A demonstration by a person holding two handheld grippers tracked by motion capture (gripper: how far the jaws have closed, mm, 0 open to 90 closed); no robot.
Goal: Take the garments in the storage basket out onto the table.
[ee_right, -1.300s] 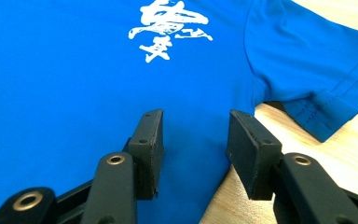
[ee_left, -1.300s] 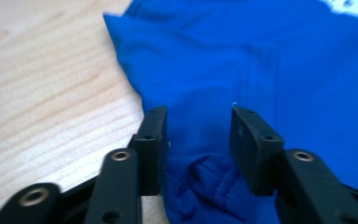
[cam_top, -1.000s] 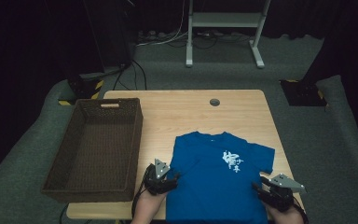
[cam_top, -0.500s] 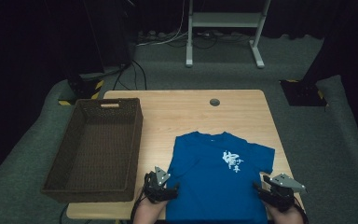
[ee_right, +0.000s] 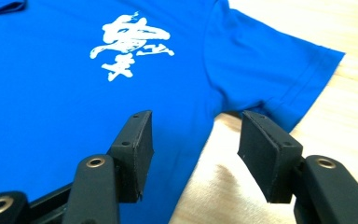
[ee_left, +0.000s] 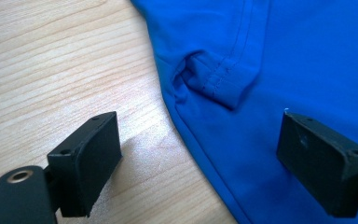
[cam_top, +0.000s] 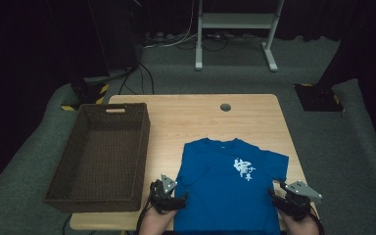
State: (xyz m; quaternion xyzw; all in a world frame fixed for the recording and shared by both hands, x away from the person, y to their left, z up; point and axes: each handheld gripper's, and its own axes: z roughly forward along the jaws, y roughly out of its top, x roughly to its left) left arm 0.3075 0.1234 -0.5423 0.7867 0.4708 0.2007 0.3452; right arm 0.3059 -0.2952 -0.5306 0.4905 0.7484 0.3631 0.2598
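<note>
Both claws, left (cam_top: 169,199) just opened wide and right (cam_top: 288,199) half-open, straddle the blue cotton T-shirt's (cam_top: 227,191) near side edges on the pale wooden desk (cam_top: 196,117), likely next pinching them to fold.

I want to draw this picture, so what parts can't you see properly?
- T-shirt: its bottom hem is cut off by the lower edge of the high view.
- White print: too small to read in the high view.
- Left sleeve: folded under the shirt in the left gripper view, so most of it is hidden.
- Basket: its near wall hides the floor behind it.

Smooth blue cloth T-shirt (cam_top: 227,188) on matt pale wood table (cam_top: 191,117).
</note>
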